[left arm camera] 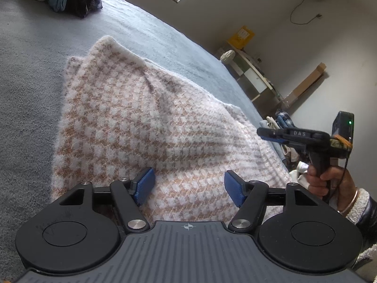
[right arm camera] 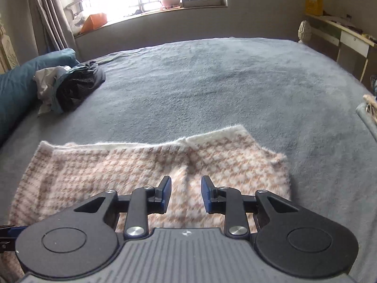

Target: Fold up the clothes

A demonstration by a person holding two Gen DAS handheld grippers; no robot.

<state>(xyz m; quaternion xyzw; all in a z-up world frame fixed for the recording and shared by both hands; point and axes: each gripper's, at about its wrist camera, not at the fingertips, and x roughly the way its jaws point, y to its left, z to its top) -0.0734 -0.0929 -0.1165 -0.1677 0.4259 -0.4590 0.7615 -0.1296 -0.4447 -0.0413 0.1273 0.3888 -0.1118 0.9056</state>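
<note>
A fluffy beige-and-white houndstooth garment [left arm camera: 146, 127] lies flat on the grey-blue bed cover [left arm camera: 28, 82], with a white edge along its far side [right arm camera: 141, 145]. My left gripper [left arm camera: 188, 186] hovers low over the garment's near part. Its blue pads [left arm camera: 143, 186] stand wide apart with nothing between them. My right gripper [right arm camera: 186, 193] is over the garment's middle [right arm camera: 117, 165], its jaws a narrower gap apart and empty. In the left wrist view the right gripper [left arm camera: 266, 133] shows side-on at the bed's right edge, held by a hand [left arm camera: 329, 181].
A pile of dark, teal and white clothes [right arm camera: 70, 87] sits at the bed's far left beside a teal pillow [right arm camera: 18, 82]. A desk [right arm camera: 341, 30] stands along the right wall. More clothes lie on the floor [left arm camera: 282, 122]. Beyond the garment is bare bed cover [right arm camera: 212, 82].
</note>
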